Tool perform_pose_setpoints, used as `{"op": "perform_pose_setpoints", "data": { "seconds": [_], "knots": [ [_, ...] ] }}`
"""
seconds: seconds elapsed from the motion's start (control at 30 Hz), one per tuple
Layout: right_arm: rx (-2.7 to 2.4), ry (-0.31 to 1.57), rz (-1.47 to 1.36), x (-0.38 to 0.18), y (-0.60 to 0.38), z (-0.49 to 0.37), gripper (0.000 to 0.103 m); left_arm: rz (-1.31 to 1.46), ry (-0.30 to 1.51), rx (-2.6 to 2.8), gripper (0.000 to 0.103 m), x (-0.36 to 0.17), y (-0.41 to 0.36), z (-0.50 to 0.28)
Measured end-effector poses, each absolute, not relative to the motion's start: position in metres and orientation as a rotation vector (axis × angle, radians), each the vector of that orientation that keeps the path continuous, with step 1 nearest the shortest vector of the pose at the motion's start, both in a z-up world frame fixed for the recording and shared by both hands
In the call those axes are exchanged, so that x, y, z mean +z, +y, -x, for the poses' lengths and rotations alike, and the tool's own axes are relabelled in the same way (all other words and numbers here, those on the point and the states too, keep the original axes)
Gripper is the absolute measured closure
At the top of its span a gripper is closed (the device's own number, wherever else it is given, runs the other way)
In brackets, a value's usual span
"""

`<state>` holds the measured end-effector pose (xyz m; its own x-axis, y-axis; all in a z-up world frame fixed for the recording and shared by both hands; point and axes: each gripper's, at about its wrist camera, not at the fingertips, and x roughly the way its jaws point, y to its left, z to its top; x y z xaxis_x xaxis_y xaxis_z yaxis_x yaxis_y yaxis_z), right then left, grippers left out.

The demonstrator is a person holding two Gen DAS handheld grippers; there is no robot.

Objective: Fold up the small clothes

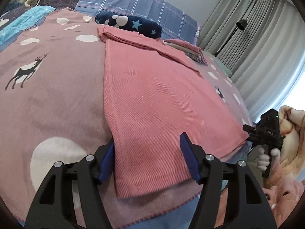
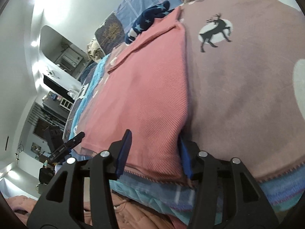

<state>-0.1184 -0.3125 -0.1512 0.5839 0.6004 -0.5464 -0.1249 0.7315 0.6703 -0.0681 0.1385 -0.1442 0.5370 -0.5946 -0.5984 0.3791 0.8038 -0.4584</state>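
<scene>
Mauve fleece blanket [image 1: 57,99], printed with white spots and dark deer, covers the bed and serves as the working surface; grey curtains [image 1: 253,38] hang beyond its far corner, and a blue checked pillow [image 1: 137,3] lies at its head.

Pink garment [image 1: 162,95], ribbed and already folded into a long panel with a sleeve laid across its far end, lies flat on the blanket, its near hem reaching the blanket's front edge. Beyond the garment's far end rests a navy bundle with stars [image 1: 129,24]; off its far right corner sits a small stack of folded clothes [image 1: 186,47].

Left gripper [image 1: 148,156] sits at the garment's near left corner. Its blue-padded fingers [image 1: 106,160] stand apart, one just off the garment's left edge, the other over the cloth; the pads do not press on the fabric.

Right gripper [image 2: 154,152], held in a white-gloved hand [image 1: 265,159], sits at the garment's near right corner. Its jaws likewise stand apart and straddle the corner, one pad over the cloth and one at the garment's right edge, without clamping it. In the right wrist view the left gripper's tip appears beside the garment's opposite corner.
</scene>
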Motion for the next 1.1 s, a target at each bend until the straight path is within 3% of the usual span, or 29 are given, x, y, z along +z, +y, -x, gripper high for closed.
{"op": "perform_pose_setpoints", "data": {
  "seconds": [0.03, 0.1, 0.13, 0.17, 0.33, 0.5, 0.73, 0.83, 1.1],
  "knots": [
    [0.468, 0.844, -0.635, -0.151, -0.311, 0.117, 0.054, 0.305, 0.816, -0.599, 0.045, -0.144, 0.139, 0.067],
    [0.492, 0.850, -0.646, -0.152, -0.308, 0.114, 0.078, 0.333, 0.827, -0.612, 0.078, -0.146, 0.143, 0.067],
    [0.492, 0.853, -0.651, -0.153, -0.308, 0.113, 0.090, 0.355, 0.833, -0.622, 0.085, -0.146, 0.146, 0.067],
    [0.491, 0.855, -0.660, -0.153, -0.308, 0.113, 0.093, 0.368, 0.837, -0.630, 0.094, -0.147, 0.148, 0.068],
    [0.560, 0.767, -0.763, -0.133, -0.323, 0.112, 0.098, 0.388, 0.768, -0.637, 0.096, -0.125, 0.152, 0.076],
    [0.624, 0.593, -0.794, -0.079, -0.335, 0.123, 0.099, 0.430, 0.578, -0.725, 0.097, -0.065, 0.153, 0.094],
    [0.583, 0.384, -0.559, 0.003, -0.336, 0.213, 0.098, 0.371, 0.381, -0.765, 0.095, 0.001, 0.156, 0.169],
    [0.475, 0.402, -0.428, 0.005, -0.325, 0.224, 0.096, 0.358, 0.386, -0.757, 0.095, -0.001, 0.152, 0.178],
    [0.408, 0.468, -0.549, -0.026, -0.330, 0.143, 0.096, 0.397, 0.491, -0.677, 0.095, -0.028, 0.138, 0.119]
  ]
}}
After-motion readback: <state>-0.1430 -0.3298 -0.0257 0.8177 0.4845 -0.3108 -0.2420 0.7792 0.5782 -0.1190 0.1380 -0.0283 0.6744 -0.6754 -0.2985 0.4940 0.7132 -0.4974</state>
